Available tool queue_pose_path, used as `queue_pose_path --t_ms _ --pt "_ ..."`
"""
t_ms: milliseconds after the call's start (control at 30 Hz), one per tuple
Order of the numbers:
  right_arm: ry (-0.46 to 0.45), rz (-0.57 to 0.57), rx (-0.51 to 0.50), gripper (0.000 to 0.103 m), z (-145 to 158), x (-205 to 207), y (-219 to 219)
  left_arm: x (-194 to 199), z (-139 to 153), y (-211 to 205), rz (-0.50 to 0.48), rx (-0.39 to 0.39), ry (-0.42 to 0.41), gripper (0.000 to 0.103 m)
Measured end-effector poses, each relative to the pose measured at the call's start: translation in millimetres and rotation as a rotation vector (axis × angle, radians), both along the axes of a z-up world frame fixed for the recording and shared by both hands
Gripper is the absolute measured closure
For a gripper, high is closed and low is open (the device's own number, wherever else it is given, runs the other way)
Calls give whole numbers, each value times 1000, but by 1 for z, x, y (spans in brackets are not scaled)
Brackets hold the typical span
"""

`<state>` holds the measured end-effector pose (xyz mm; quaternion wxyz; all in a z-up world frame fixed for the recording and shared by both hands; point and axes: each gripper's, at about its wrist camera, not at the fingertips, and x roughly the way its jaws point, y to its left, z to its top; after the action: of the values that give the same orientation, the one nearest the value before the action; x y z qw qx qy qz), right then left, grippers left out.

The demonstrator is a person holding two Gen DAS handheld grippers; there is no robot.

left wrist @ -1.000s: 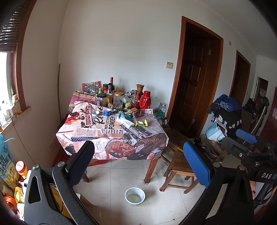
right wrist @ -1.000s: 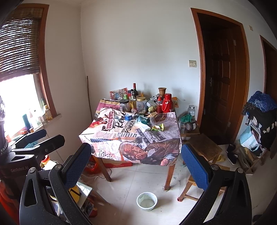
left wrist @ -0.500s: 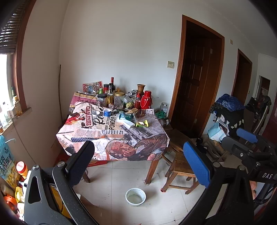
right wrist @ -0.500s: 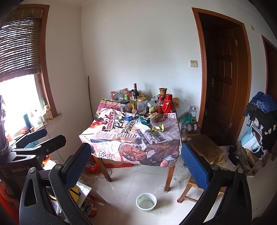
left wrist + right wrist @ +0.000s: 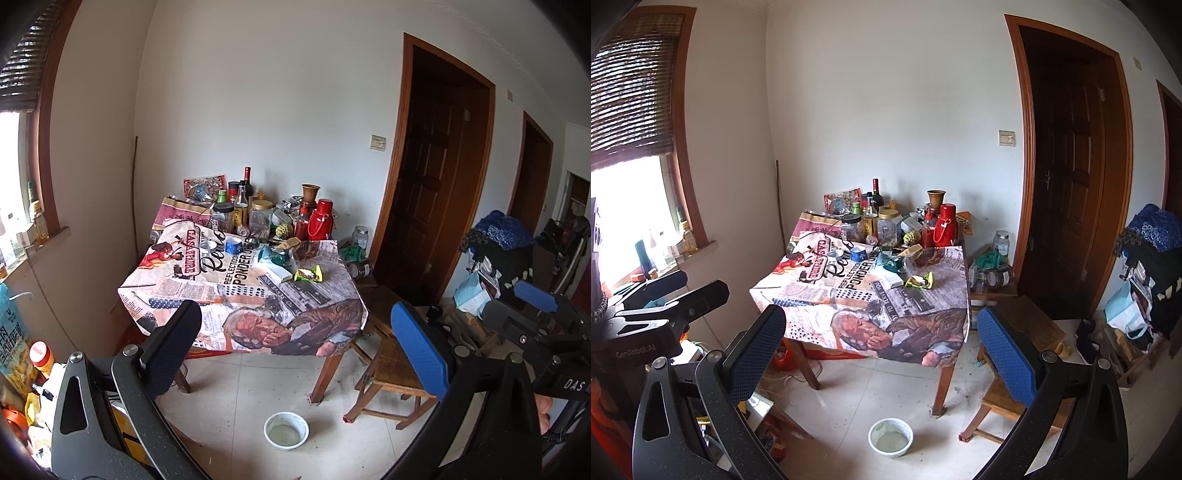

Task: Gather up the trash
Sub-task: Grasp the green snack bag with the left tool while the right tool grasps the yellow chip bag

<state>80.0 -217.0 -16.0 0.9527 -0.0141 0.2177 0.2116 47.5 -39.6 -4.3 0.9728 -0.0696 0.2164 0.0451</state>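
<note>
A crumpled yellow-green wrapper (image 5: 308, 274) (image 5: 919, 281) lies on the right half of the table with the newspaper-print cloth (image 5: 207, 295) (image 5: 812, 295). Beside it sit a crumpled teal bag (image 5: 273, 254) (image 5: 890, 260) and a flat white box (image 5: 277, 272) (image 5: 891, 282). My left gripper (image 5: 295, 343) is open, empty and well short of the table. My right gripper (image 5: 881, 352) is likewise open and empty, at a similar distance. Each gripper shows at the edge of the other's view.
Bottles, jars and a red thermos (image 5: 320, 223) crowd the table's far edge. A white bowl (image 5: 286, 430) (image 5: 890, 437) sits on the tiled floor before the table. A wooden chair (image 5: 388, 373) stands at its right corner. Clutter lines the left wall below the window, and dark doors stand right.
Both views have drifted a little, so the table and floor bowl sit slightly lower in frame. Both grippers stay open and nothing on the table has moved.
</note>
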Motion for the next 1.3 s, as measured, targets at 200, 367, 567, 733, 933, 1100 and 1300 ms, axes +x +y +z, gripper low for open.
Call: queue_pose_path --t_ms 200,367,567,733,933,1100,1300 --pt "9 -20 6 0 -6 38 4 45 -8 15 23 -25 18 0" --pt "27 -71 0 0 -19 88 21 96 -19 41 56 -41 5 0" --pt "90 -146 4 0 -27 155 50 179 -25 83 49 -38 25 0" --pt "133 -213 -10 0 -33 207 72 248 -26 116 -1 -21 52 0" --pt "206 -273 -25 0 -54 257 87 317 -44 140 -18 -1 99 0" --pt "284 -283 -66 0 -79 299 88 369 -72 149 -40 -10 171 8" --pt "405 -284 -112 0 -122 359 79 430 -116 153 -10 -61 288 11"
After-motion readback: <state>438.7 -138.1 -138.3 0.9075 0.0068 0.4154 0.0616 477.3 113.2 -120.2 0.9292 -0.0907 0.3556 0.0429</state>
